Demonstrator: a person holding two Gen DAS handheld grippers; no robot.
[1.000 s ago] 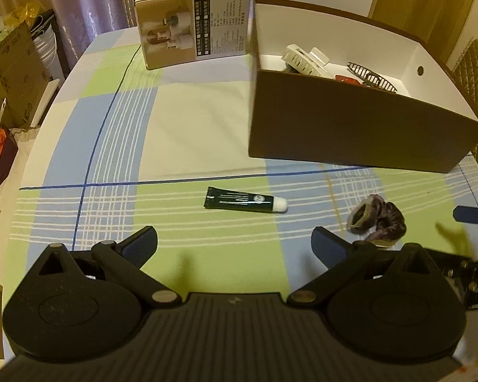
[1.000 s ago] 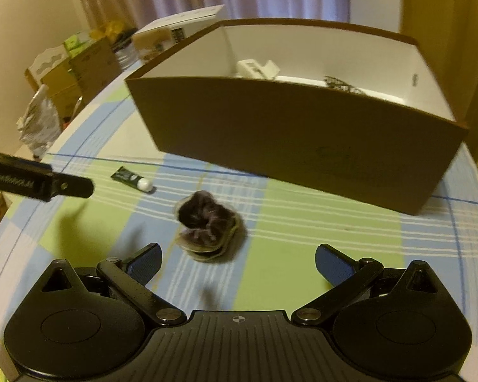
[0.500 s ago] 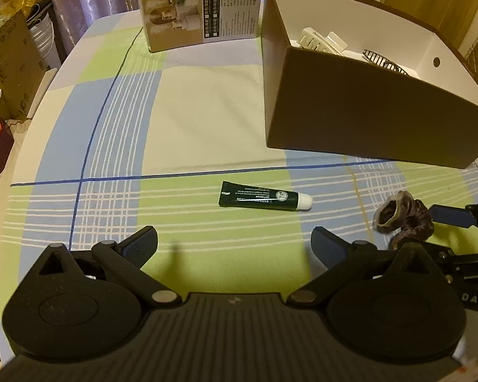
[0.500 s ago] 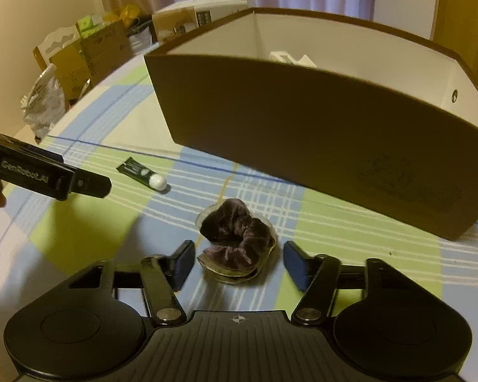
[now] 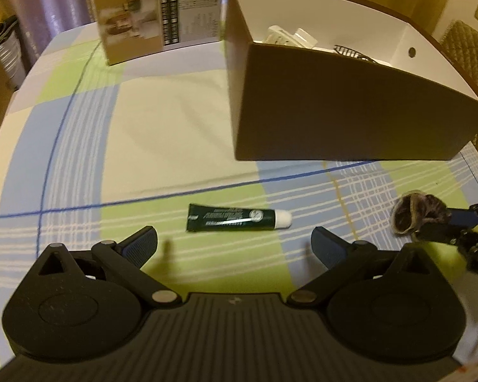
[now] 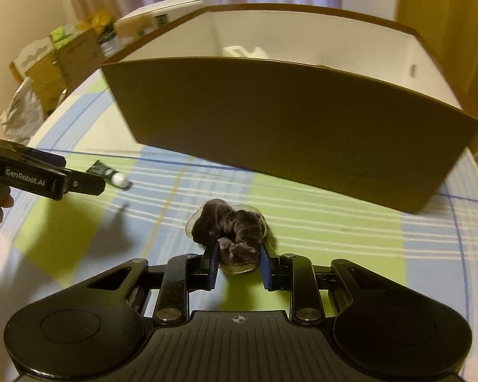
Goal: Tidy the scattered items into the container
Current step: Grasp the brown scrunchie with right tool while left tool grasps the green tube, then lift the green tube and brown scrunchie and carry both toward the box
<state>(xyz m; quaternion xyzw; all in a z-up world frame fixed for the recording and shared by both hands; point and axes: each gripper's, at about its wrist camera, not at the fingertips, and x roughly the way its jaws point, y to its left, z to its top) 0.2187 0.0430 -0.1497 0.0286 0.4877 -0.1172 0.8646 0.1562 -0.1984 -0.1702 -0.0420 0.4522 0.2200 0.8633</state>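
Nearest the right wrist camera, the right hand-held gripper [image 6: 238,264] has its blue pads pressed in on the near fold of a dark brown velvet scrunchie [image 6: 229,227], which bulges out ahead of the fingers just above the checked cloth of the tabletop [image 6: 318,232]. Plush, gathered and very light by the look of it, the scrunchie should squash rather than resist, so a pinch across one bunched fold like this one seems the soundest hold; a shallow bite on the pile alone could let it slip free. A pale, stiffer-looking rim shows under the fabric, though what it is cannot be told. The left hand-held gripper [image 5: 234,245] hovers with its fingers spread wide and empty, just short of a small dark green tube [image 5: 235,217] with a white cap, lying flat and crosswise on the cloth. Its smooth skin looks slick and it is likely soft-walled, so taking it across the middle of the body seems safer than at the cap. Beyond both stands the container [image 6: 286,121], a brown cardboard box with stiff straight walls and a white inside, already holding a white claw clip [image 5: 285,36]. Farther back stands a printed carton [image 5: 156,16].
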